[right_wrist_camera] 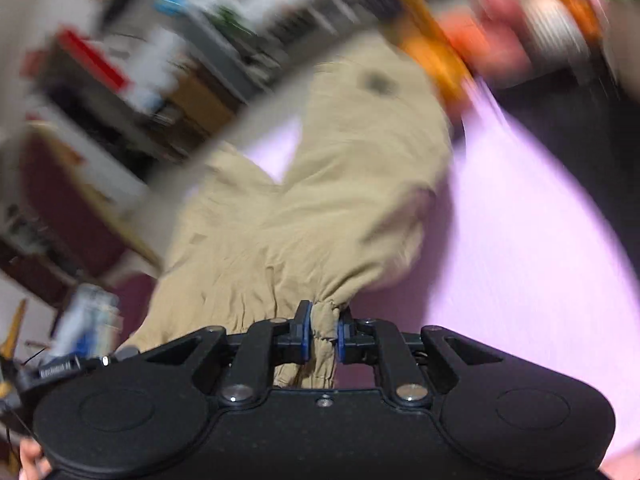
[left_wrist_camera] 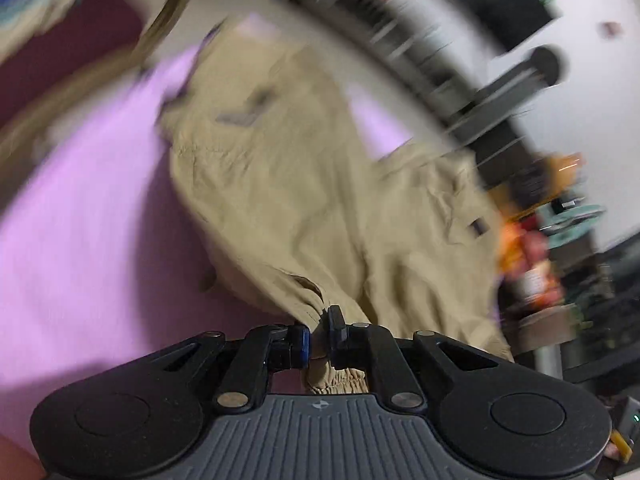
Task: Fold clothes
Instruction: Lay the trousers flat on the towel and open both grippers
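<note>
Khaki trousers [left_wrist_camera: 320, 200], pinched by both hand-held grippers

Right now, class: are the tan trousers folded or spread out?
Spread, not folded: both legs of the tan trousers lie apart on the pink sheet, while the left gripper and right gripper pinch bunched fabric.

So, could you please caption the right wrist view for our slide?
Right gripper shut on bunched hem of tan trousers spread over a lilac sheet.
</note>
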`<state>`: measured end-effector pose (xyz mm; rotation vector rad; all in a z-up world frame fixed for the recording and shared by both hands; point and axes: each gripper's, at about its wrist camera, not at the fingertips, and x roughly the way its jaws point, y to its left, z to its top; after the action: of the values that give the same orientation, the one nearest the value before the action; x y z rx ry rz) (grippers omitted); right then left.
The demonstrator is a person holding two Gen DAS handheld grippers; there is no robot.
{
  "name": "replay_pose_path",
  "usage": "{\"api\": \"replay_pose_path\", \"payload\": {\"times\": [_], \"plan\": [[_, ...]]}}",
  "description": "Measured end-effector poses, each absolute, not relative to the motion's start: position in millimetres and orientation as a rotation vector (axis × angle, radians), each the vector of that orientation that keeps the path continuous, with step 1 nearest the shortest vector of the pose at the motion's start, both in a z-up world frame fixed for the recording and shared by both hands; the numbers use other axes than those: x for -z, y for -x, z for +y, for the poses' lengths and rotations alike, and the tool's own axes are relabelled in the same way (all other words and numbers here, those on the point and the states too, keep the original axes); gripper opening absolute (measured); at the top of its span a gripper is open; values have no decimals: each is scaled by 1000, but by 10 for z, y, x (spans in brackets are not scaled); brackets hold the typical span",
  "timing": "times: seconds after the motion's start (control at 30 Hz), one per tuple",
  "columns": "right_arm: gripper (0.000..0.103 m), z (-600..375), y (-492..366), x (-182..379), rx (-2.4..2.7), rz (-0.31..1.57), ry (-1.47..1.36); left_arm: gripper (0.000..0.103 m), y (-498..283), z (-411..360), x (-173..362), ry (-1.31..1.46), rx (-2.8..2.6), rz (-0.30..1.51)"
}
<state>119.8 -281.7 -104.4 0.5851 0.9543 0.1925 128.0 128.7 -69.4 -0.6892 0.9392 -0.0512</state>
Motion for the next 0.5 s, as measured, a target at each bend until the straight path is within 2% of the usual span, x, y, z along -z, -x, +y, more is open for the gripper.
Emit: {"api": "replay_pose_path", "payload": {"times": [0.1,0.27,0.5], "plan": [[11,-2706,-1049,1319,-152,1006,-536,8,-1188,1277,830,670,28,962],[11,-2711,-1002,1223,-133,1008,-539,7,-975,1292,762,666,37,934],[11,-2703,-920,769,-189,929,-587,6,-562,1361,147,694,90,786]]}}
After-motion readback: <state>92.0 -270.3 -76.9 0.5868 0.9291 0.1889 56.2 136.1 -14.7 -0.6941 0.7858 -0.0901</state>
